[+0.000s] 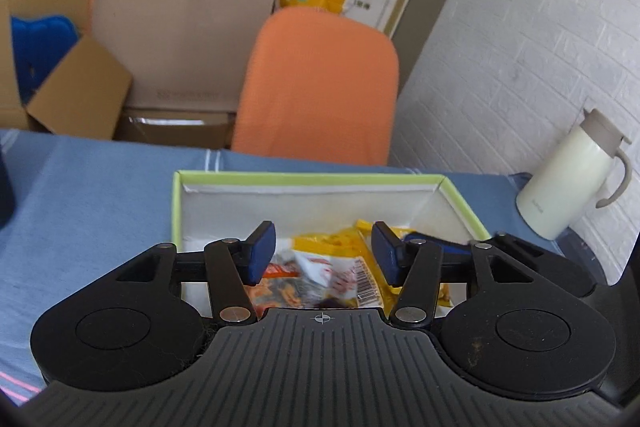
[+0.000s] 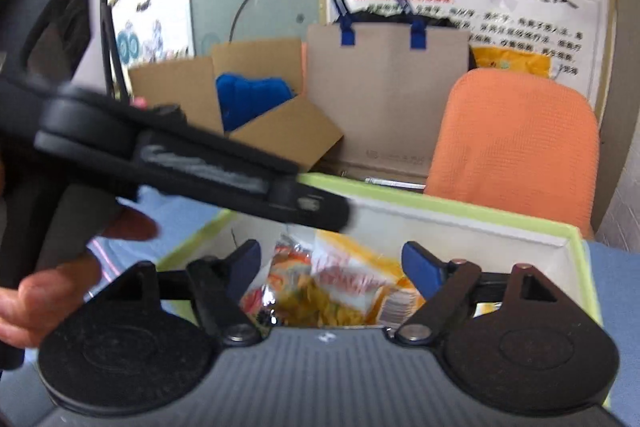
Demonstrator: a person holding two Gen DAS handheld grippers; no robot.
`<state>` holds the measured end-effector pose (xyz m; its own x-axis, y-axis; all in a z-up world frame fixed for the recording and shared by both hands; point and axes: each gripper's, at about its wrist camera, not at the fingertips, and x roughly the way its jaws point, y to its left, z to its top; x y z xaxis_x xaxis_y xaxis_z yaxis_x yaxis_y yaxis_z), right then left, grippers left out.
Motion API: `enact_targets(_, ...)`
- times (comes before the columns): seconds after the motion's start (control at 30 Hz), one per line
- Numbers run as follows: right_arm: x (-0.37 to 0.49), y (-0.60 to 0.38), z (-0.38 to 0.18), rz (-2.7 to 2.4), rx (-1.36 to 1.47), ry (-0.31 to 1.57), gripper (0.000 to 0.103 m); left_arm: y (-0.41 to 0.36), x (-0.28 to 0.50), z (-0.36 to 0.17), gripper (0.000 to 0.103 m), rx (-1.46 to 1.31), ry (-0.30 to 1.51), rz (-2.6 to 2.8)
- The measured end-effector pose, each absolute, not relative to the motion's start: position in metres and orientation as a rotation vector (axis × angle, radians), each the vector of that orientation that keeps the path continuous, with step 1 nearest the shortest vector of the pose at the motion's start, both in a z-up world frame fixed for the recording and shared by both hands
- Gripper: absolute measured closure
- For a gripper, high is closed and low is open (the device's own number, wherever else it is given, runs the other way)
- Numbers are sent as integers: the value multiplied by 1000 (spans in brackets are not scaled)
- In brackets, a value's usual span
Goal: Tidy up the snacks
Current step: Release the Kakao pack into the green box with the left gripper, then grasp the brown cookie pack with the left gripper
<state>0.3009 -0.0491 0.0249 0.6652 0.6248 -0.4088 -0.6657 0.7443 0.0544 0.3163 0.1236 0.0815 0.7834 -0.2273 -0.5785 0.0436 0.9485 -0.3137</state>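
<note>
Both tongs point(image 1: 324, 253) point(image 2: 332, 269) released—green-rimmed box point(image 1: 320, 180) on blue cloth point(image 1: 100, 195), orange chair point(image 1: 320, 83) behind.

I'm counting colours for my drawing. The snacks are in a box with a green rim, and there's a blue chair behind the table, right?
Almost. The snacks do lie in the box with the green rim, but the chair behind the table is orange, not blue. The left wrist view shows it.

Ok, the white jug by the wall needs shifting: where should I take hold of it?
Take the white jug by its looped handle, which juts out on the wall side, so come in from that side. The smooth, rounded body looks too wide for the jaws.
</note>
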Motion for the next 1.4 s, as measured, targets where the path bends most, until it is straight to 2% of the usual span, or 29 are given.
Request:
enact_targets(0.07,284,-62,33,717,-86,376,9,125,298,91,55,-290,625,-156)
enact_targets(0.13,264,-72,36,719,-77,352,9,123,277,95,49,-278,609,-161)
enact_targets(0.3,218,-80,8,748,-67,415,9,120,225,73,48,-350,645,-194)
enact_targets(0.47,195,-60,-32,788,-135,525,9,123,194,28,50,-491,770,-219)
enact_targets(0.67,201,-45,-36,799,-150,534,9,130,193,3,52,-619,855,-232)
enact_targets(0.93,169,-48,-43,842,-134,532,9,132,196,-7,52,-609,872,-244)
enact_targets(1.17,183,-37,-48,819,-151,533,11,130,203,-13,51,-614,884,-239)
enact_targets(1.2,184,-38,-50,817,-143,535,20,130,203,-15,52,-612,885,-238)
enact_targets(1.3,187,-45,-54,807,-100,550,29,127,203,-16,56,-609,881,-241)
enact_targets(1.4,189,-53,-57,787,-43,570,34,122,204,-16,76,-604,888,-265)
